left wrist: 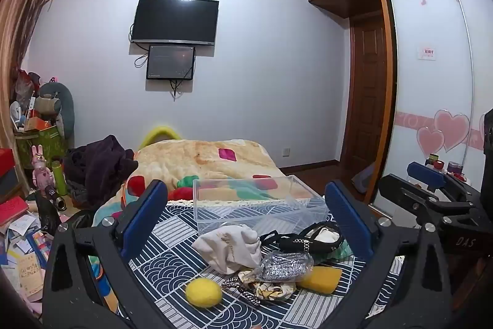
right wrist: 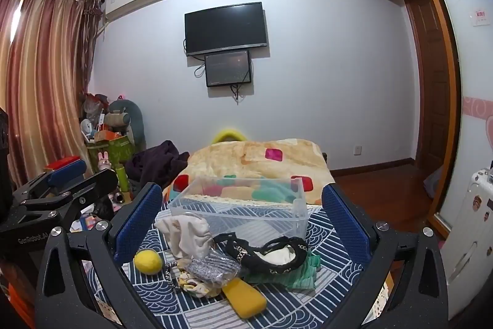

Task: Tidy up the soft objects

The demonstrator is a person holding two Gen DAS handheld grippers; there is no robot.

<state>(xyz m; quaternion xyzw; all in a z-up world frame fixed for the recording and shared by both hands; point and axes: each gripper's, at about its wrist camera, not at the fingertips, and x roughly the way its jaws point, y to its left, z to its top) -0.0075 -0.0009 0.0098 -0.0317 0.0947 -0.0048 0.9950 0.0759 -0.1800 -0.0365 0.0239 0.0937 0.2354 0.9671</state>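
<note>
Now both grippers [left wrist: 246, 218] [right wrist: 243, 215] wide, empty

Right tongs [right wrist: 242, 218] spread wide, blue pads [right wrist: 138, 218] flanking pile, nothing between them gripped. Left tongs [right wrist: 66, 178] at left edge, state unclear. Clear bin [right wrist: 246, 205] on patterned cloth [right wrist: 326, 276], beyond pile. White cloth [right wrist: 188, 233] against bin's front left corner. Yellow ball [right wrist: 148, 261] left of pile, near left pad. Black bag [right wrist: 268, 253] over green fabric [right wrist: 303, 272]. Silver pouch [right wrist: 212, 267] beside bag. Yellow sponge [right wrist: 245, 298] nearest camera. Blanket [right wrist: 262, 158] behind bin.
</note>
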